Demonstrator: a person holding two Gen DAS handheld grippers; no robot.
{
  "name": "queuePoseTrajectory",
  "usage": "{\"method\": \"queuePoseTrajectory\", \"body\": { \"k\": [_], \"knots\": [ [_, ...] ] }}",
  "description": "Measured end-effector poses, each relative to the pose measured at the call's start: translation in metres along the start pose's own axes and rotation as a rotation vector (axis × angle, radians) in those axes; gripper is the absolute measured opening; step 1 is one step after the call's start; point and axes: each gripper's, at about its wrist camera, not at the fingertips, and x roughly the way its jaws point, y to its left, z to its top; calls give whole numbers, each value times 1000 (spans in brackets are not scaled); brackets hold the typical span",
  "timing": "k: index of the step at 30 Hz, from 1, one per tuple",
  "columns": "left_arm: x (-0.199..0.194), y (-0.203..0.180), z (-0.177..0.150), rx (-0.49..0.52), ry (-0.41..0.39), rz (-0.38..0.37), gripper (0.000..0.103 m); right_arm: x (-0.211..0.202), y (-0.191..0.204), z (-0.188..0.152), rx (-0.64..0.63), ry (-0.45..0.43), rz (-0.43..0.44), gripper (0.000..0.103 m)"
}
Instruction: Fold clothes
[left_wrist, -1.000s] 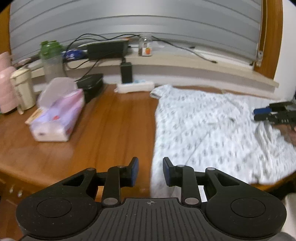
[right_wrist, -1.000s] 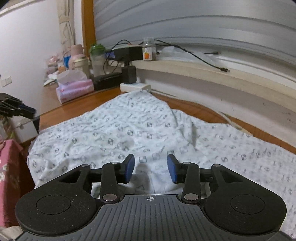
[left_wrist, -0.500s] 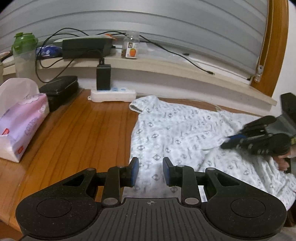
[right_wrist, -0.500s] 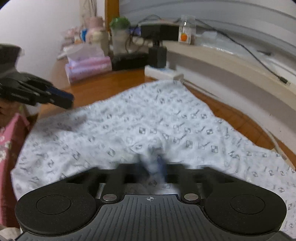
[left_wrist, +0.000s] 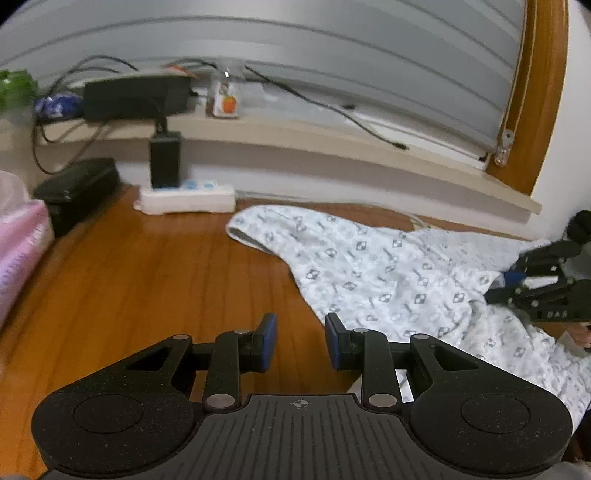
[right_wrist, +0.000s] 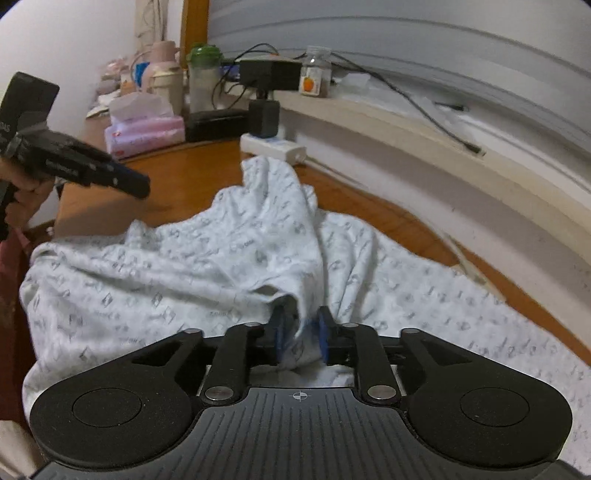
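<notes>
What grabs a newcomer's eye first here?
The white patterned garment sprawled over the wooden table, one fold of it standing between the pads of the right hand-held gripper, whose jaws are opening. Next, the left hand-held gripper, open over bare wood at the garment's edge, and the cluttered sill behind.

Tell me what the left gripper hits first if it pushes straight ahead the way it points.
Probably the bare wooden tabletop: the left gripper is open and empty, with the patterned garment's edge just right of that line; depth is uncertain.

White patterned garment (right_wrist: 229, 258) spread rumpled on the wooden counter (left_wrist: 147, 280), one fold bunched up, sleeve outstretched
</notes>
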Motion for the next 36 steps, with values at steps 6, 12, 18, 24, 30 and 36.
{"method": "queuePoseTrajectory", "body": {
  "k": [6,12,18,24,30,36],
  "knots": [
    [16,-1,2,-8,6,-8,31,10,13,37,-18,-46,-21,33],
    [5,3,-12,-11,-8,21,31,34,49,80,-77,-66,-12,33],
    [-10,14,-26,-23,-11,30,31,39,69,91,-156,-36,-37,34],
    [-16,13,-33,-35,-34,4,31,40,31,50,-200,118,-128,33],
    [-12,3,-29,-28,-55,-20,31,8,-14,27,-81,152,-123,39],
    [-7,1,-30,-29,-50,-20,31,-29,0,62,-25,14,-85,40]
  ]
}}
